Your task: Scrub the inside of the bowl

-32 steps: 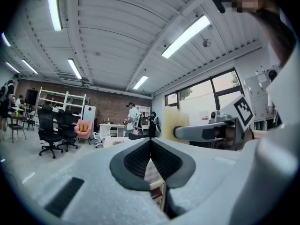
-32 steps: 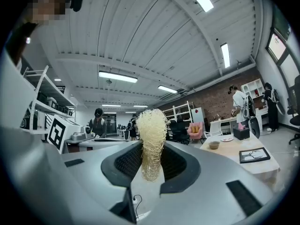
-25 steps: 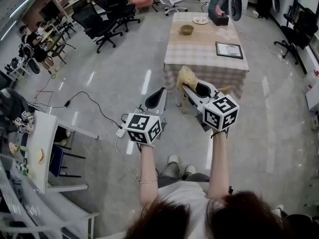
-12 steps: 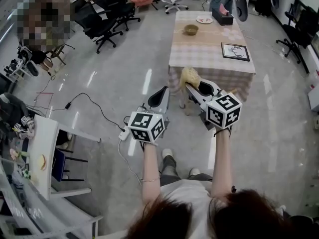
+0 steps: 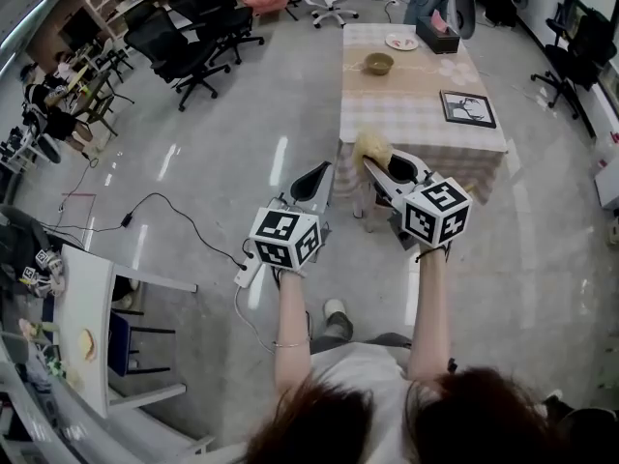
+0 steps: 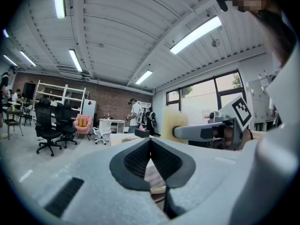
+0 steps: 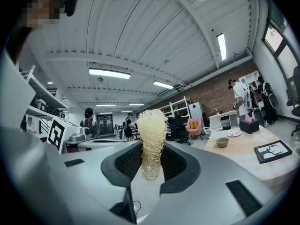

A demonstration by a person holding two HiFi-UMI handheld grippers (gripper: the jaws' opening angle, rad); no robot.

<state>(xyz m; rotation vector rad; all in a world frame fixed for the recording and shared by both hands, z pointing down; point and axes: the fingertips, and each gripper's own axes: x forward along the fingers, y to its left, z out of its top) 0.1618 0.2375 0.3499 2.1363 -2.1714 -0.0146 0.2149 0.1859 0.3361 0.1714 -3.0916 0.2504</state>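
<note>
Head view: scrubbing looks unstarted, with the bowl on the counter, well beyond the right tongs, which pinch a loofah. Left tongs are pressed together, empty.

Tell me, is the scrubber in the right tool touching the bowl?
Apart. The head view shows the scrubber, clamped in the right tool, by the near edge of the table, while the bowl sits far up it.

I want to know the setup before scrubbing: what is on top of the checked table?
On the table: a bowl, a small plate, a dark box and a framed picture. The loofah scrubber covers part of its near edge.
</note>
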